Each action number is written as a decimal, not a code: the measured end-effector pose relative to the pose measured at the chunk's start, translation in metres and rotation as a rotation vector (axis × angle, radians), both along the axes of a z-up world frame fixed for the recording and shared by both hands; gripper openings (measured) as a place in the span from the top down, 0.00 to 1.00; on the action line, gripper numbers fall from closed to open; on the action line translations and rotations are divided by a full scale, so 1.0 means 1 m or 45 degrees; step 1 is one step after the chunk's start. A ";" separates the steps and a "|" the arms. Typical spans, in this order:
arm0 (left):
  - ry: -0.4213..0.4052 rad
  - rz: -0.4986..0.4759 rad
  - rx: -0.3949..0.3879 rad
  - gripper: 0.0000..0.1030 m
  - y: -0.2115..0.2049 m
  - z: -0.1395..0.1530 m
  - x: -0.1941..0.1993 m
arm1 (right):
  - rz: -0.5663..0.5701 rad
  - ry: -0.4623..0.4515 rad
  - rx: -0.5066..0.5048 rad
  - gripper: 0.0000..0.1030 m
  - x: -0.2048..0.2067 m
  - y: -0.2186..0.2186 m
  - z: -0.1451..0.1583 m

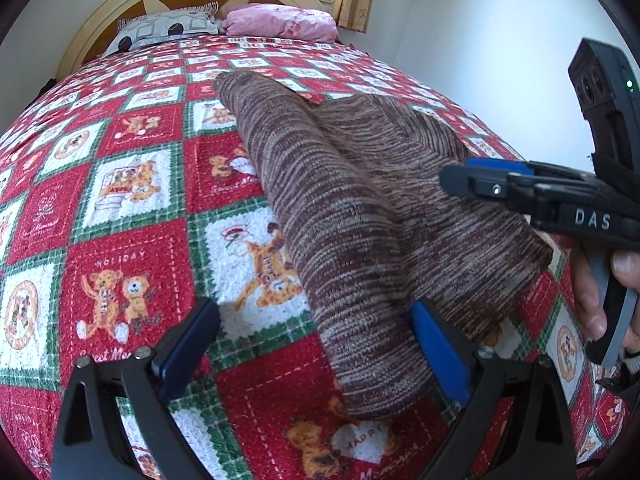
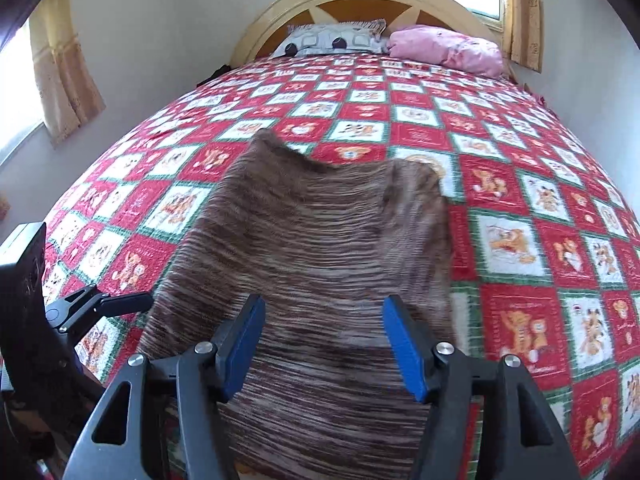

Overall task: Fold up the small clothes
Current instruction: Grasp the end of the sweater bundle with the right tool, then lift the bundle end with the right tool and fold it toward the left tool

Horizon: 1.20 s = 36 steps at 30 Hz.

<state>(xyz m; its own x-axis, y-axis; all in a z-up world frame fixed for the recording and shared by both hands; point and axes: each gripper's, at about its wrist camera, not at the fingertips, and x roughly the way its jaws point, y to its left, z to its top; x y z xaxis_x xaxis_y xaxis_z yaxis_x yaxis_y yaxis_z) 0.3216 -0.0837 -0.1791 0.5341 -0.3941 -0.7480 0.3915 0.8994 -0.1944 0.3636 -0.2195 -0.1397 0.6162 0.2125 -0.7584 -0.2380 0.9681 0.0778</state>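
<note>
Two grippers hover wide open over the brown knit garment (image 1: 380, 216) lying lengthwise on the teddy-bear quilt (image 1: 132, 208); the left gripper (image 1: 316, 356) and right gripper (image 2: 324, 344) grip nothing, apparently lining up on its near edge to fold.

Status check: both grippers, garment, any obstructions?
Left gripper open, nothing held. Right gripper open over the brown striped knit garment, which lies on the red-and-white teddy-bear quilt. Nothing blocking.

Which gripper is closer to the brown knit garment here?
Right. The right gripper hangs open directly over the brown knit garment. The left gripper, also open, sits at its near left edge, mostly over the quilt.
</note>
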 end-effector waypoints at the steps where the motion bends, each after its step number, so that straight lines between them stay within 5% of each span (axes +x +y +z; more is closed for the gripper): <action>1: 0.000 0.000 0.000 0.03 0.000 0.000 0.000 | -0.004 0.030 0.026 0.40 0.002 -0.004 -0.004; 7: 0.004 -0.003 0.005 0.02 -0.001 0.001 0.001 | 0.021 0.005 -0.098 0.40 0.002 0.006 -0.016; 16: 0.010 0.183 -0.144 0.02 0.032 0.018 0.012 | -0.011 -0.072 0.091 0.40 -0.011 -0.037 0.005; 24: 0.066 0.122 -0.199 0.03 0.012 0.013 0.025 | -0.136 0.002 0.268 0.40 0.037 -0.077 0.004; 36: 0.043 0.095 -0.065 0.04 -0.006 0.001 0.028 | -0.186 0.129 0.407 0.40 0.100 -0.098 -0.035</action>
